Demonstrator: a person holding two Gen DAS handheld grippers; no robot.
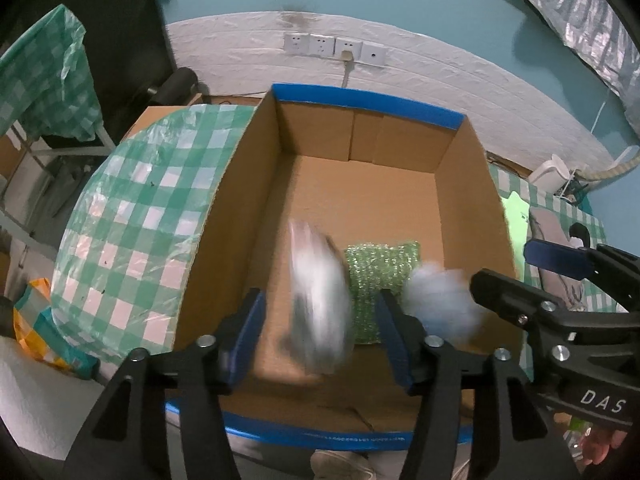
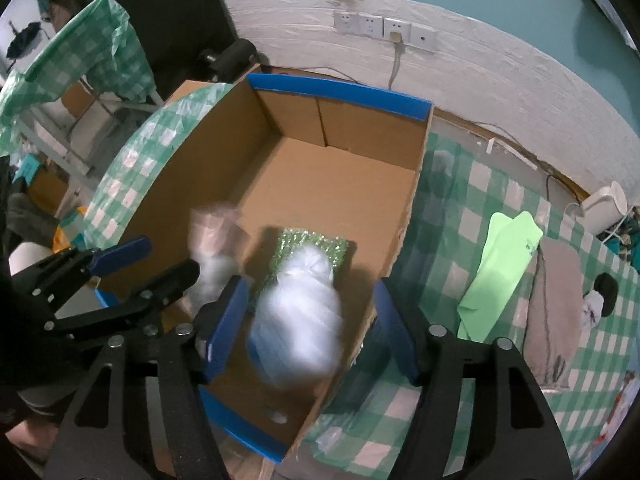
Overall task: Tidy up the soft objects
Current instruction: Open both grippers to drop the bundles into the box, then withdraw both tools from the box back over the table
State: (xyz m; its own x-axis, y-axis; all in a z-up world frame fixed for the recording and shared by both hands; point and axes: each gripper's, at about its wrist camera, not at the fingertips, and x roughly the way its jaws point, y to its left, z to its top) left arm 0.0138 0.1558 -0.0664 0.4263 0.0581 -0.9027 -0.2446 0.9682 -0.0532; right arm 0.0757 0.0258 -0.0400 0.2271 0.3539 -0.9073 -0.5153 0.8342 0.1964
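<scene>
An open cardboard box (image 1: 360, 100) (image 2: 340, 92) with blue-taped rims lies below both grippers. A green bubble-wrap pad (image 1: 380, 276) (image 2: 312, 248) rests on its floor. My left gripper (image 1: 322, 340) (image 2: 148, 268) is open, and a motion-blurred grey-white soft bundle (image 1: 320, 300) (image 2: 212, 248) hangs loose between its blue pads, clear of both. My right gripper (image 2: 308, 324) (image 1: 528, 276) is open too, with a blurred white and pale-blue fluffy bundle (image 2: 296, 320) (image 1: 436, 300) between its fingers, touching neither pad, above the box's near right corner.
The box sits on a table with a green-checked plastic cloth (image 2: 460, 208) (image 1: 132, 216). To its right lie a light green sheet (image 2: 500, 268) and a grey cloth (image 2: 556, 300), with a white kettle (image 2: 604, 208) behind. Wall sockets (image 1: 332, 46) are at the back.
</scene>
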